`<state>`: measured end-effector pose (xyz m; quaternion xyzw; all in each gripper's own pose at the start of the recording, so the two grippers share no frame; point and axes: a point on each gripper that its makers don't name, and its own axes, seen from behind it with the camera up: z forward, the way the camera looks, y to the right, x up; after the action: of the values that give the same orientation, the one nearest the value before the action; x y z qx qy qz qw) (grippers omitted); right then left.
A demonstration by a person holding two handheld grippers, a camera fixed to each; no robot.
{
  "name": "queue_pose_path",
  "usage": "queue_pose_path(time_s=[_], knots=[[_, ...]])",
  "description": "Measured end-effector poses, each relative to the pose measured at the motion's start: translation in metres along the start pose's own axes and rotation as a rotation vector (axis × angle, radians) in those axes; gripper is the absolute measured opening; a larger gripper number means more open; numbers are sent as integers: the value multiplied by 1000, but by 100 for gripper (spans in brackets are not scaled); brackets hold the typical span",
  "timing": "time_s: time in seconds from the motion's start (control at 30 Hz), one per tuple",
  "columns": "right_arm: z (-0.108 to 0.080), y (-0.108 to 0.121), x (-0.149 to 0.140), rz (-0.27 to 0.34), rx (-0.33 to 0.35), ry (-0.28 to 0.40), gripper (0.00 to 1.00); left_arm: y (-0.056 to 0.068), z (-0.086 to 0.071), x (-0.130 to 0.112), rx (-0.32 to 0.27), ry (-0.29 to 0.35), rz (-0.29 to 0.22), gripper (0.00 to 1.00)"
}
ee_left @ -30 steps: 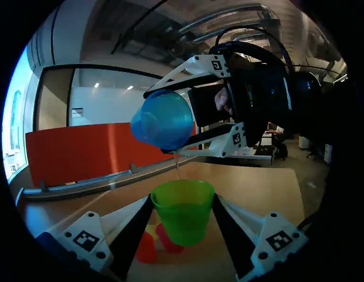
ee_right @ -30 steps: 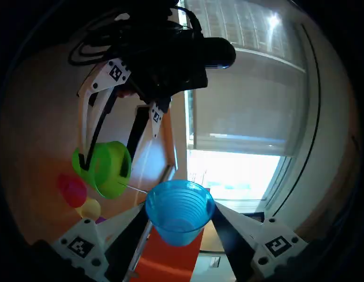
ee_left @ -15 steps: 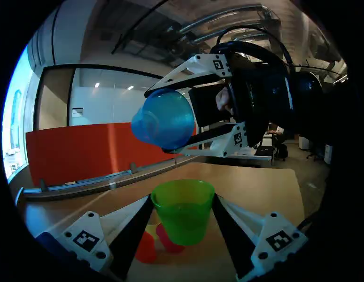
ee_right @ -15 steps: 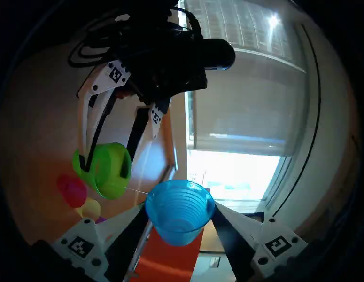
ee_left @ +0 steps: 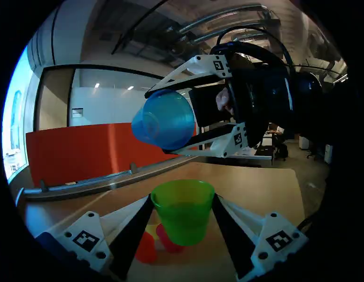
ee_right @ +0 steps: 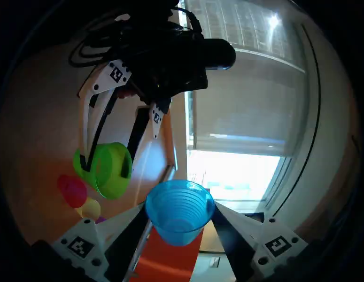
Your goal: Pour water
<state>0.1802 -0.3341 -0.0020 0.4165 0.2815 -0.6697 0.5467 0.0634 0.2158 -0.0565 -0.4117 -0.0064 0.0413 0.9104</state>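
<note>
Left gripper view: the left claw [ee_left: 182,199] is closed on the upright green cup [ee_left: 182,221], over the bench [ee_left: 257,183]. Above it the right claw [ee_left: 156,122] pinches the blue cup [ee_left: 168,117], which is tipped well over, its long axis nearer level than upright. If either hand drifts sideways, drips would likely hit the bench.

Right gripper view: the blue cup's [ee_right: 179,217] mouth faces its camera. A slackened pinch could drop it.

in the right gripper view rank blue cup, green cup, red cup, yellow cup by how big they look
1. blue cup, nearest the camera
2. green cup
3. red cup
4. yellow cup, partly hidden
</note>
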Motion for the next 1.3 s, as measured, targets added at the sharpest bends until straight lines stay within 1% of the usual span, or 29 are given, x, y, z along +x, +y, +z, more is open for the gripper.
queue_pose_path(time_s=[0.2,0.37,0.5,0.7,0.97,1.3], knots=[[-2,1,4,8,-3,2,91,0,0,1,1,0,0,87],[-4,1,6,37,-7,6,91,0,1,1,0,0,0,87],[-6,0,9,82,-5,14,91,0,1,0,-1,-2,0,87],[-8,2,9,131,-13,22,91,-1,1,-1,0,-5,2,87],[-10,6,4,225,-31,28,91,-2,1,1,2,-6,3,87],[-10,-1,-5,325,-36,19,91,0,1,-1,-1,-10,3,87]])
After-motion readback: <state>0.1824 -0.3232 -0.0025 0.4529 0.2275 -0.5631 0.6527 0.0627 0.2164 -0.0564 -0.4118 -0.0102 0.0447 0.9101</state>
